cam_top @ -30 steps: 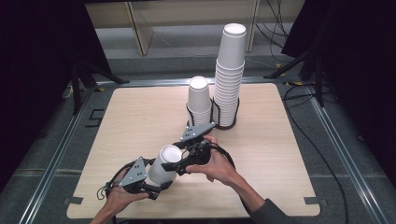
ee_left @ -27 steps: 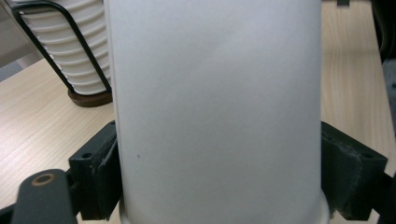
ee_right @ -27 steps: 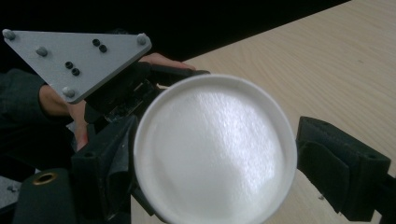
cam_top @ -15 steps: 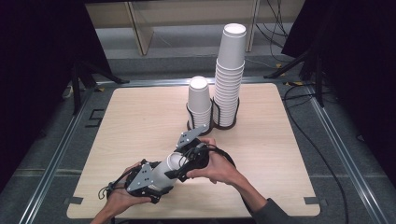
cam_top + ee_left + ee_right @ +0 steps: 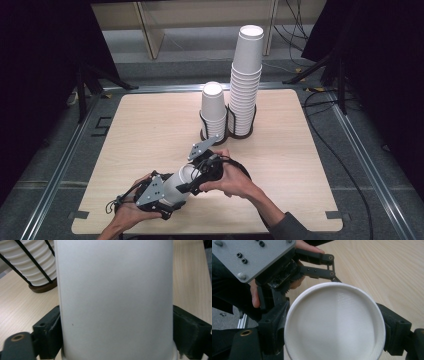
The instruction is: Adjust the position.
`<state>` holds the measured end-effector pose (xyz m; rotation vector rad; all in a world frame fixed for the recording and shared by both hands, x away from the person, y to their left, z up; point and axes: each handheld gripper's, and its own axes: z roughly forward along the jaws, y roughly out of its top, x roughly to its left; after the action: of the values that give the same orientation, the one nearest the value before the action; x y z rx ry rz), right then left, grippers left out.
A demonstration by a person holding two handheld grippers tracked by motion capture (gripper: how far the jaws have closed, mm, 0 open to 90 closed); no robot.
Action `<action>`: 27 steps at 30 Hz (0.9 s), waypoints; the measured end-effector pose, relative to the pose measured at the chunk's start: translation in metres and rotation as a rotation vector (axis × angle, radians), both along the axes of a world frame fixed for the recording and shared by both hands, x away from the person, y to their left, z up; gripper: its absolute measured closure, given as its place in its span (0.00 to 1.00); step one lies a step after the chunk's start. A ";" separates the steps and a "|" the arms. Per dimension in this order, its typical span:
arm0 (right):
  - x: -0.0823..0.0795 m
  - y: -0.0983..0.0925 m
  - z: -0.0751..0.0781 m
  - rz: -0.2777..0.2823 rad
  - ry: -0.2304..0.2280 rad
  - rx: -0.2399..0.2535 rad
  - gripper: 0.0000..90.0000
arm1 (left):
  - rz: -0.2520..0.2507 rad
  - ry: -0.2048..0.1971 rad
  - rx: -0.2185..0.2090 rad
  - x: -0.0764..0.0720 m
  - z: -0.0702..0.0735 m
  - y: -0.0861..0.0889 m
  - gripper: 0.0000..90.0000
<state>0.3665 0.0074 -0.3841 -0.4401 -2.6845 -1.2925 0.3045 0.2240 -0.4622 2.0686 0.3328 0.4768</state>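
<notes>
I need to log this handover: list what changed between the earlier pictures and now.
The white cup went from raised and more upright to lying low, nearer the table. The left gripper has just been opening its jaws, the cup between them. The right gripper stands at the cup's rim. Both cup stacks in their holders stayed put.

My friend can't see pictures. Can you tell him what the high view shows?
A person's two hands hold grippers around one white paper cup lying on its side near the front of a wooden table. The left gripper is at its base, the right gripper at its rim. Behind stand a short cup stack and a tall cup stack.
</notes>
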 end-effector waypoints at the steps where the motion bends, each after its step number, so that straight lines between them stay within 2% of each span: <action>1: 0.003 -0.002 0.001 0.012 -0.018 0.025 0.26 | 0.000 -0.001 -0.037 0.001 0.000 0.001 0.10; 2: 0.003 -0.003 0.002 0.005 -0.003 0.033 0.26 | -0.004 0.003 -0.068 0.001 0.000 0.001 0.09; 3: 0.003 -0.003 0.002 0.005 -0.003 0.033 0.26 | -0.004 0.003 -0.068 0.001 0.000 0.001 0.09; 4: 0.005 -0.006 0.005 0.000 0.007 0.070 0.26 | -0.009 -0.004 -0.115 0.001 0.002 0.003 0.09; 6: 0.006 -0.008 0.006 -0.005 0.004 0.076 0.26 | -0.004 -0.009 -0.127 0.001 0.003 0.003 0.08; 7: 0.008 -0.011 0.008 -0.007 0.017 0.101 0.26 | -0.005 -0.014 -0.163 0.001 0.005 0.005 0.08; 8: 0.008 -0.011 0.008 -0.007 0.017 0.101 0.26 | -0.005 -0.014 -0.163 0.001 0.005 0.005 0.07; 9: 0.008 -0.015 0.011 -0.024 0.037 0.108 0.26 | 0.006 -0.020 -0.208 0.002 0.005 0.006 0.06; 12: 0.010 -0.018 0.014 -0.021 0.025 0.135 0.27 | 0.009 -0.028 -0.226 0.001 0.008 0.009 0.05; 13: 0.011 -0.020 0.015 -0.023 0.042 0.142 0.27 | 0.013 -0.031 -0.234 0.001 0.009 0.010 0.04; 14: 0.012 -0.022 0.016 -0.027 0.045 0.158 0.27 | 0.025 -0.031 -0.260 0.002 0.009 0.011 0.04; 15: 0.015 -0.027 0.018 -0.043 0.036 0.170 0.27 | 0.052 -0.014 -0.274 0.003 0.011 0.014 0.06; 16: 0.015 -0.027 0.018 -0.043 0.036 0.170 0.27 | 0.052 -0.014 -0.274 0.003 0.011 0.014 0.06; 17: 0.017 -0.034 0.022 -0.069 0.033 0.179 0.27 | 0.076 -0.012 -0.314 0.004 0.012 0.018 0.09; 18: 0.017 -0.034 0.022 -0.069 0.033 0.179 0.27 | 0.076 -0.012 -0.314 0.004 0.012 0.018 0.12; 20: 0.022 -0.044 0.025 -0.100 0.041 0.220 0.27 | 0.084 0.011 -0.395 0.006 0.014 0.022 0.16; 21: 0.023 -0.048 0.026 -0.119 0.061 0.237 0.27 | 0.084 0.011 -0.395 0.006 0.014 0.022 0.15; 22: 0.026 -0.050 0.027 -0.111 0.045 0.252 0.27 | 0.088 0.027 -0.418 0.007 0.015 0.024 0.16; 23: 0.025 -0.052 0.027 -0.119 0.078 0.262 0.27 | 0.091 0.032 -0.421 0.007 0.015 0.024 0.16; 24: 0.027 -0.053 0.027 -0.112 0.049 0.271 0.27 | 0.092 0.037 -0.432 0.008 0.015 0.023 0.16; 27: 0.027 -0.052 0.027 -0.110 0.055 0.282 0.27 | 0.080 0.039 -0.458 0.008 0.014 0.022 0.16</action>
<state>0.3934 -0.0449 -0.3567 -0.5826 -2.4119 -1.6325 0.3129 0.2458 -0.4480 1.6250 0.4996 0.3677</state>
